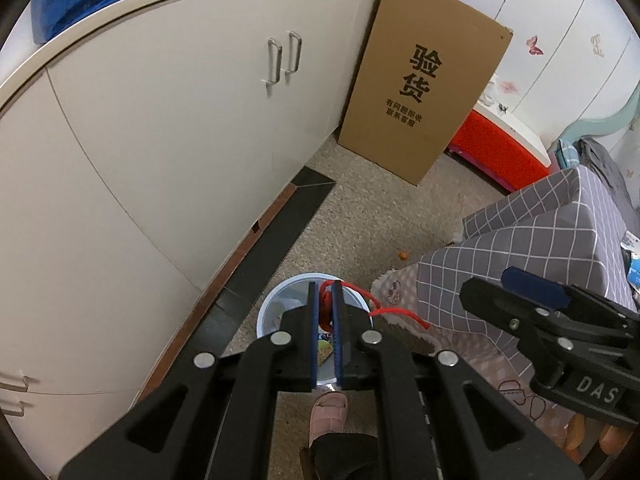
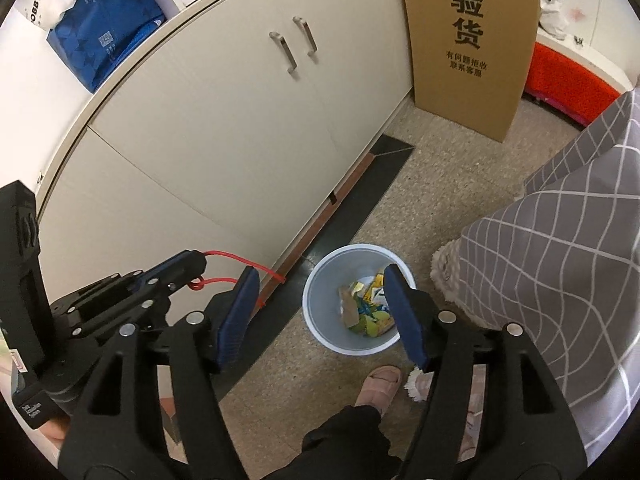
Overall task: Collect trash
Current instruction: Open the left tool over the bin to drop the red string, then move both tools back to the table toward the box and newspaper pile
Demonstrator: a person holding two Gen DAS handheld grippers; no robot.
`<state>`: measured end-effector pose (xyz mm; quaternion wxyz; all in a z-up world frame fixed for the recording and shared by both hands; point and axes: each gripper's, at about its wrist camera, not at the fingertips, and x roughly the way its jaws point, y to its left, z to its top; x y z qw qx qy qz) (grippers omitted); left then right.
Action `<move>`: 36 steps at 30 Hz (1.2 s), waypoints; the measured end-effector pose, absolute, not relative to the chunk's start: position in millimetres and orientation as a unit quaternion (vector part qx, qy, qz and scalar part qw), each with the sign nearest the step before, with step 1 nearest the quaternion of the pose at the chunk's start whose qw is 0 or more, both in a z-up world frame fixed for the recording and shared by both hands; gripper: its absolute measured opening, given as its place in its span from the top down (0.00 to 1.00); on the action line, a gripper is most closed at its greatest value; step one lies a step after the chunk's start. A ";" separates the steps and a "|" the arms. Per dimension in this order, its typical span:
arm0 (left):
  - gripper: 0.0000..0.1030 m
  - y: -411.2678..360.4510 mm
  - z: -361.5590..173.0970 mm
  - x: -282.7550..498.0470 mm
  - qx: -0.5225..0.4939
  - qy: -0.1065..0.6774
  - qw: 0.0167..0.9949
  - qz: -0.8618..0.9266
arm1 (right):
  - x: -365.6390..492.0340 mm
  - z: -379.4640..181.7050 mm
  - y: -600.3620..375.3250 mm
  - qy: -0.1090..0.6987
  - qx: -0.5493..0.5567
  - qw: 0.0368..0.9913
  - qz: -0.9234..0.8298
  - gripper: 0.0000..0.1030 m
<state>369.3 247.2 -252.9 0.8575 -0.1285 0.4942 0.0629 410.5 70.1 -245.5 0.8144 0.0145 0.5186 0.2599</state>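
A white bin (image 2: 352,300) stands on the floor, near the long cupboard (image 2: 240,128). Yellow and green wrappers (image 2: 370,308) lie inside the bin. The left tool (image 1: 325,312) is above the bin, squeezed tight on a red string (image 1: 394,312). The string's loose end hangs out past the bin's rim. The right tool (image 2: 320,312) is also above the bin, its two blue pads (image 2: 400,312) wide apart with nothing between them. A pink slipper (image 2: 380,384) is just beside the bin.

One bin (image 2: 320,320), one cardboard box (image 2: 472,40), two cabinet handles (image 2: 286,54), one red string (image 1: 384,308).
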 end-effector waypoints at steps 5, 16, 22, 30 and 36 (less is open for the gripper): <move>0.94 237.8 -253.8 374.5 -0.121 0.497 0.857 0.061 | 408.9 -241.5 60.2 0.510 0.020 0.822 0.255 0.35; 0.93 226.3 -254.2 391.2 -0.122 0.502 0.854 0.063 | 410.1 -228.9 34.5 0.477 0.036 0.845 0.237 0.33; 0.43 225.3 -271.7 403.4 -0.128 0.531 0.834 0.084 | 410.3 -228.3 25.7 0.476 0.045 0.847 0.233 0.32; 0.40 216.6 -266.7 395.0 -0.138 0.528 0.834 0.084 | 407.0 -220.2 13.8 0.471 0.055 0.851 0.228 0.32; 0.37 208.1 -235.6 381.4 -0.145 0.496 0.852 0.083 | 398.5 -202.2 0.3 0.451 0.066 0.860 0.227 0.32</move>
